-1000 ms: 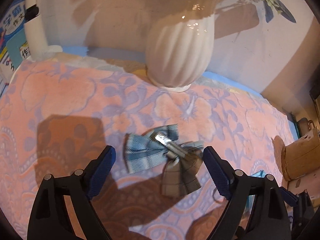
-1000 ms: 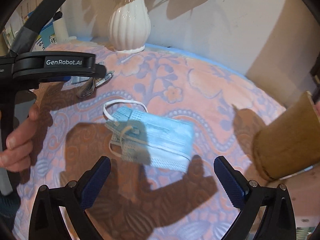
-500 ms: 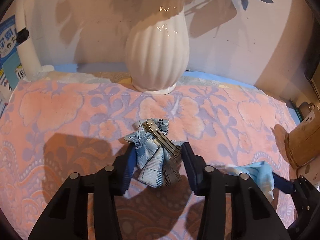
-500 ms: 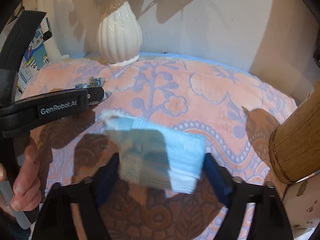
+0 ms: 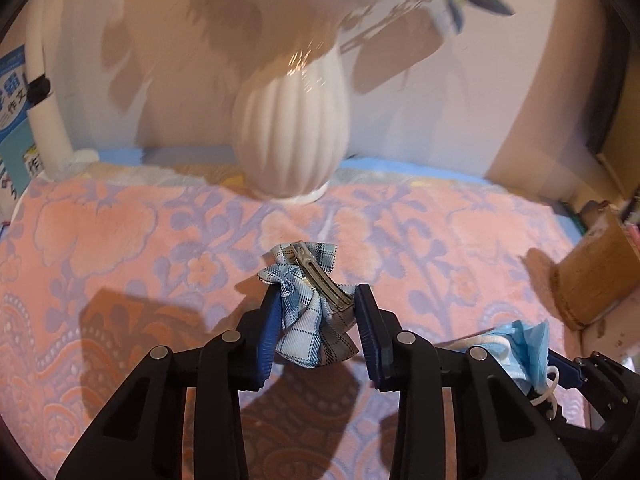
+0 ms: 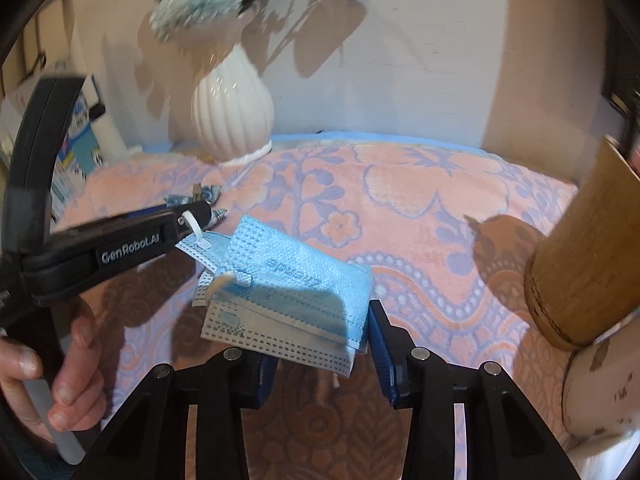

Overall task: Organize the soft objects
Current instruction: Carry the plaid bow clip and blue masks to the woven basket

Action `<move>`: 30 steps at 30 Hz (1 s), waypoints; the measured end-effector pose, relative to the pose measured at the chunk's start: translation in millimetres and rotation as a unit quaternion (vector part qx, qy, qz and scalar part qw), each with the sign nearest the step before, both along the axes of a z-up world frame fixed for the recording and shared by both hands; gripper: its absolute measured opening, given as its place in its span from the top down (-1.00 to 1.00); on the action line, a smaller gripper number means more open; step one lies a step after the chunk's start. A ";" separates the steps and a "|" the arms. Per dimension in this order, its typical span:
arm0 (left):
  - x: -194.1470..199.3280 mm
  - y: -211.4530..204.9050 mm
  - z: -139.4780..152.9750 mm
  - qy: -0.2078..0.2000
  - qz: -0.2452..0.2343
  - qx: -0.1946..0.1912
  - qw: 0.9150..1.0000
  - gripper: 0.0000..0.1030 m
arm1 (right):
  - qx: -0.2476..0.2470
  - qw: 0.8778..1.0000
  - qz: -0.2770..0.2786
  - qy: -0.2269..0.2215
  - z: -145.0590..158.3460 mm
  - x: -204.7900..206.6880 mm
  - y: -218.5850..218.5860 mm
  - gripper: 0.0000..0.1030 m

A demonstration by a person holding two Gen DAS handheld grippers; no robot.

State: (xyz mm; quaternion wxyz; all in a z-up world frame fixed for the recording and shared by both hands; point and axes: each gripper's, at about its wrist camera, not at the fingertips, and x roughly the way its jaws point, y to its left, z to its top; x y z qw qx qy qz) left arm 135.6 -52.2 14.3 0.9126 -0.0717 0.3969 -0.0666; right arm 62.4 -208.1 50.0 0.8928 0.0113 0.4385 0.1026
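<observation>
On the pink floral blanket (image 5: 120, 240), one white vase (image 5: 290, 136) is standing at the back by the wall, flowers (image 6: 200, 4) in it. One left gripper (image 5: 316, 316) is pinching one plaid bow (image 5: 308, 300), metal clip (image 5: 320, 276) uppermost, its fingers closed on the cloth. One right gripper (image 6: 320, 332) is clamping one stack of blue masks (image 6: 288, 292), an ear loop (image 6: 198, 232) touching the left gripper. One wooden cylinder (image 6: 580, 264) is lying at the right.

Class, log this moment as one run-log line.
left gripper: shut on plaid bow clip | right gripper: shut on blue face masks | both lifted
</observation>
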 end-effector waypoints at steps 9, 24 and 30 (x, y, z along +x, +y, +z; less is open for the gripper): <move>-30.8 -4.4 28.9 -0.048 -0.094 -0.074 0.992 0.39 | -0.011 0.998 -0.052 -0.031 46.2 -44.2 -21.6 0.22; -113.7 -67.9 101.5 -0.111 -0.170 -0.088 0.975 0.39 | 0.014 0.991 -0.129 -0.018 97.9 -120.3 -95.8 0.22; -138.4 -136.4 115.7 -0.119 -0.250 -0.083 0.957 0.39 | 0.028 0.984 -0.174 -0.005 100.4 -161.7 -154.6 0.22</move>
